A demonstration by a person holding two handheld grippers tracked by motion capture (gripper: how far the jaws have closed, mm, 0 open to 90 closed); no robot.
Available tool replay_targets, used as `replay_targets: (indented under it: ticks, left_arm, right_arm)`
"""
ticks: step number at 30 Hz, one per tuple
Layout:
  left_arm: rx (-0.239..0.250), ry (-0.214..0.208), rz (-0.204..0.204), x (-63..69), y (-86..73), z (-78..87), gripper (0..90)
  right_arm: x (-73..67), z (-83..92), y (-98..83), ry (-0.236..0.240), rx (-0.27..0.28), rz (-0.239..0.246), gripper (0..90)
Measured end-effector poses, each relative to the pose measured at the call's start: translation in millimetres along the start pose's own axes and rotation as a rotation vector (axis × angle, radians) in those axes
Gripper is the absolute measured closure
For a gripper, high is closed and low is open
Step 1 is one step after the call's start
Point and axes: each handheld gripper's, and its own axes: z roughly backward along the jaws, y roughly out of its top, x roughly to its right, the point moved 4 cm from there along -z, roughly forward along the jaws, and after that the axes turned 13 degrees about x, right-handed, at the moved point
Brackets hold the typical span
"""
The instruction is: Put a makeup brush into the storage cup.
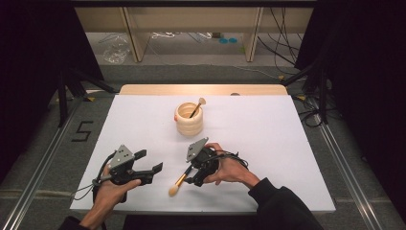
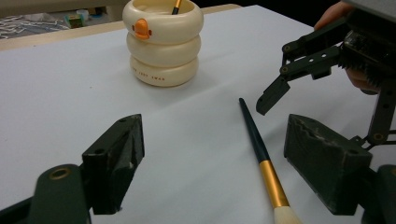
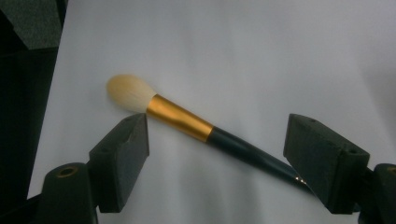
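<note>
While the left gripper (image 1: 152,162) hovers with jaws apart and empty, the right gripper (image 3: 217,140) straddles a makeup brush (image 3: 196,125) lying flat on the white table (image 1: 268,139), jaws wide, not pressing it, near the cream cup (image 1: 188,119).

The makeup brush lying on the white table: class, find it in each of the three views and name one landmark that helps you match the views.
High view: the makeup brush lies low and centre, beside the right gripper.
Left gripper view: lower right, pale bristles at the bottom edge.
Right gripper view: across the middle, bristles upper left.
Shared landmark: its gold band; the cream ringed pot appears in the high and left gripper views.
</note>
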Motion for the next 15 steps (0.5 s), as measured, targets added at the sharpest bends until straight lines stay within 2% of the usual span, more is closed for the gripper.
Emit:
replay_targets:
  ticks: [4, 7, 9, 10, 11, 12, 15]
  left_arm:
    - [0.002, 0.007, 0.013, -0.3, 0.0, 0.3, 20.5]
    - [0.001, 0.003, -0.001, -1.6, 0.2, 0.6, 20.5]
    - [0.0, -0.001, -0.003, -1.3, 0.1, 0.4, 20.6]
    - [0.001, 0.009, 0.015, -0.2, -0.3, 0.2, 20.7]
    - [0.001, 0.003, 0.011, -0.1, -0.2, 0.0, 20.7]
    - [0.003, 0.001, 0.011, 0.1, -0.2, -0.1, 20.7]
    - [0.002, 0.002, 0.012, 0.0, -0.3, 0.2, 20.7]
  right_arm:
    - [1.0, -7.7, -1.4, 0.021, -0.026, 0.002, 26.2]
    - [2.6, -12.0, -4.2, 0.025, -0.056, 0.005, 26.5]
    - [3.3, -13.5, -4.1, 0.021, -0.062, 0.006, 26.8]
    - [4.2, -13.9, -3.5, 0.024, -0.06, 0.01, 27.6]
    - [5.4, -14.5, -3.2, 0.026, -0.059, 0.021, 28.6]
    - [4.7, -14.3, -2.6, 0.029, -0.066, 0.008, 28.7]
    - [6.8, -17.1, -1.8, 0.031, -0.075, 0.014, 30.5]
